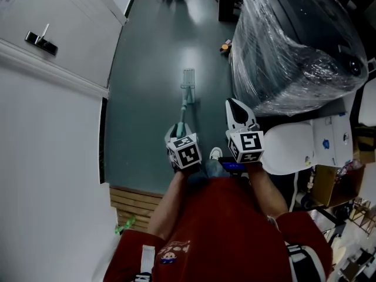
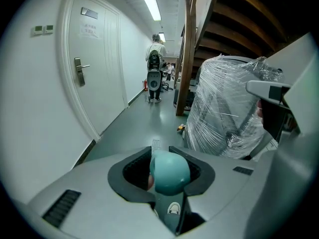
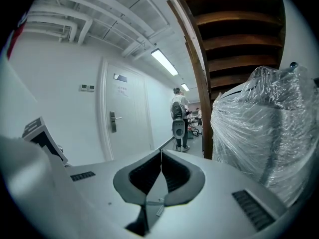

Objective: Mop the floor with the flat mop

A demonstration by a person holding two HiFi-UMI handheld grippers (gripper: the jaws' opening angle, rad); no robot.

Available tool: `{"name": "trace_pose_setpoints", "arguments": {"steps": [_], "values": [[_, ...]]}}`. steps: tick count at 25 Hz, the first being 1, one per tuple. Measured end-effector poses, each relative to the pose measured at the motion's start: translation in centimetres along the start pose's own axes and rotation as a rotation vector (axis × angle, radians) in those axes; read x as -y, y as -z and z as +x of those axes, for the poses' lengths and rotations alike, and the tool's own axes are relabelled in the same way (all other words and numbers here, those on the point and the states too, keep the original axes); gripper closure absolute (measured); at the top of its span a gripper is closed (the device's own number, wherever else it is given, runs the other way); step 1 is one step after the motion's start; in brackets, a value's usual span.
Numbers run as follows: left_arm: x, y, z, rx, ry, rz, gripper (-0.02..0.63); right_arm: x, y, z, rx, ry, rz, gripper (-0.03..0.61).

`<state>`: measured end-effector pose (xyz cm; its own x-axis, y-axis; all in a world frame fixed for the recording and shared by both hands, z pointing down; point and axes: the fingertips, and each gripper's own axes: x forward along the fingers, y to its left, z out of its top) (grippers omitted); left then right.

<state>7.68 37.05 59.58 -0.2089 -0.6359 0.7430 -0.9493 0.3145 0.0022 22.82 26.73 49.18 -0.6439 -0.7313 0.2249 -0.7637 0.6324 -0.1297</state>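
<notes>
A white door [image 1: 53,16] and wall run down the left of the corridor, with the grey-green floor [image 1: 147,98] beside them. The flat mop [image 1: 185,98] stands near the middle of that strip. Its mop head [image 1: 188,78] is out ahead on the floor, probably lying flat, though it shows too small to be sure. The pole slopes back to the left gripper [image 1: 178,131], whose fingers [image 2: 132,169] are clamped round the rounded teal handle end [image 2: 169,171].

Just to the right, the right gripper [image 1: 235,106] hangs clear of the pole. Its fingers [image 3: 142,176] are pressed together at the tips with nothing between them. Further right, a bulky plastic-wrapped load [image 1: 294,46] crowds the edge of the corridor.

The mopping stroke looks to be under way one-handed. To do it well, the head should stay flat and pressed down while it is pushed in straight, overlapping lanes. The grip should stay firm enough that the round handle cannot twist. The right gripper could take the pole lower down for steadier pressure. The stroke should stop short of the wrapped load and the skirting.
</notes>
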Motion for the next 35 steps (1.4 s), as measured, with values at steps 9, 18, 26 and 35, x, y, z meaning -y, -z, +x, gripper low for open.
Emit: {"name": "trace_pose_setpoints", "arguments": {"steps": [9, 18, 26, 35], "values": [[-2.2, 2.4, -2.0, -0.012, 0.04, 0.004, 0.491, -4.2, -0.8, -0.4, -0.007, 0.01, -0.028, 0.56], [-4.2, 2.7, -3.5, 0.01, 0.056, 0.006, 0.491, -7.8, -1.0, -0.6, -0.011, -0.01, -0.055, 0.56], [-4.7, 2.4, -3.5, 0.016, 0.074, 0.015, 0.491, -8.7, -1.1, 0.1, -0.024, -0.007, -0.082, 0.56], [-5.4, 2.0, -3.3, 0.03, 0.077, 0.012, 0.491, -9.3, -1.8, 0.7, -0.016, -0.004, -0.101, 0.56]]}}
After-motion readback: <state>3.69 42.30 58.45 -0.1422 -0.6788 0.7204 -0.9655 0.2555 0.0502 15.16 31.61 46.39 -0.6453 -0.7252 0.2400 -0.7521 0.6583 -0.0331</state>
